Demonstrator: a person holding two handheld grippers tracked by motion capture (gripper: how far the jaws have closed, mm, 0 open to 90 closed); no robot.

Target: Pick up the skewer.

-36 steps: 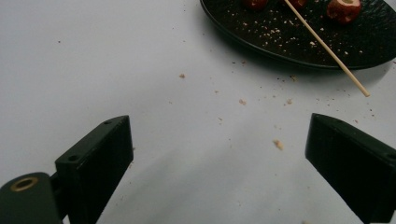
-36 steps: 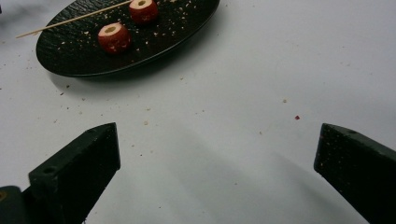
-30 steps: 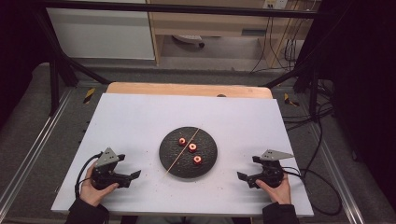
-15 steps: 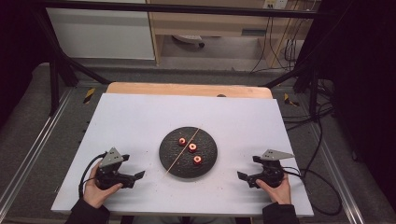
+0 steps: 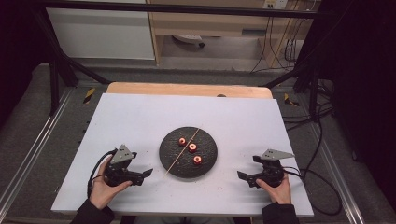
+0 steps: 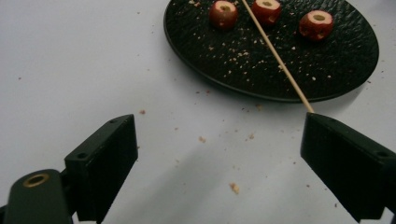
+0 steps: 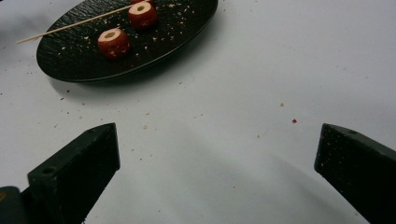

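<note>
Plate mid-table, both your grippers spread wide and empty.
Round black plate, pebbled surface, crumbs on it; three small red cored fruit pieces and a thin wooden skewer lying diagonally, its near tip overhanging the rim toward your left gripper. White table is smooth, lightly crumbed. Your right gripper sits well off the plate. Versus half a second ago: your left gripper has edged nearer the plate; right unchanged.
</note>
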